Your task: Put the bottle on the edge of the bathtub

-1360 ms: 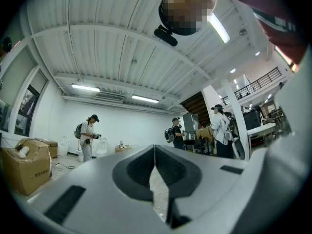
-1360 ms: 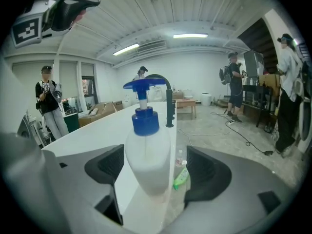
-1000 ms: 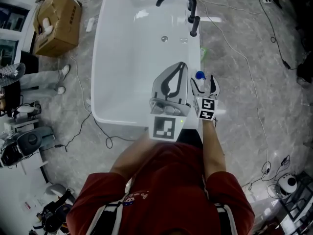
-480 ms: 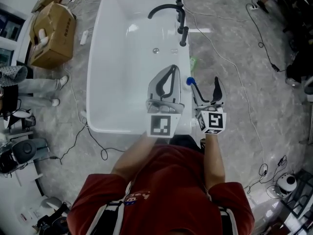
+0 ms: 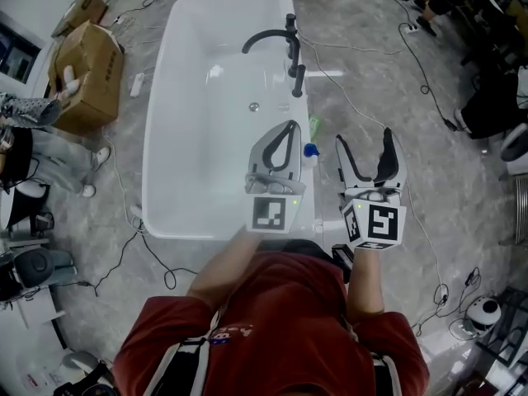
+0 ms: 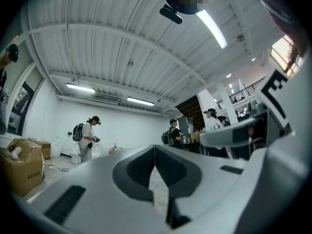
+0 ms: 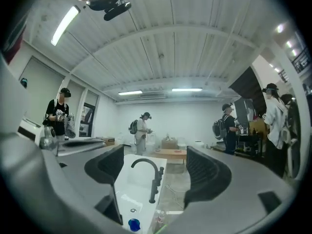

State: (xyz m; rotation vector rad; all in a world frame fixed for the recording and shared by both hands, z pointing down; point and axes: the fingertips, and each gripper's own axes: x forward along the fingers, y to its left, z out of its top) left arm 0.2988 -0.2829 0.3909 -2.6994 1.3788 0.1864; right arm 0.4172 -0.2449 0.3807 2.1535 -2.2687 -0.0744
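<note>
Bathtub (image 5: 177, 139) — the blue-capped bottle (image 5: 310, 151) stands on its right rim, at 9 o'clock from my right claw (image 5: 365, 139), not touching. Right jaws wide apart, empty — left claw (image 5: 290, 127) pinched together, holding nothing.

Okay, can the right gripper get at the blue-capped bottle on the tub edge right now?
Probably yes. The right gripper is open and empty, and the bottle stands on the bathtub rim just to its left with nothing between them.
</note>
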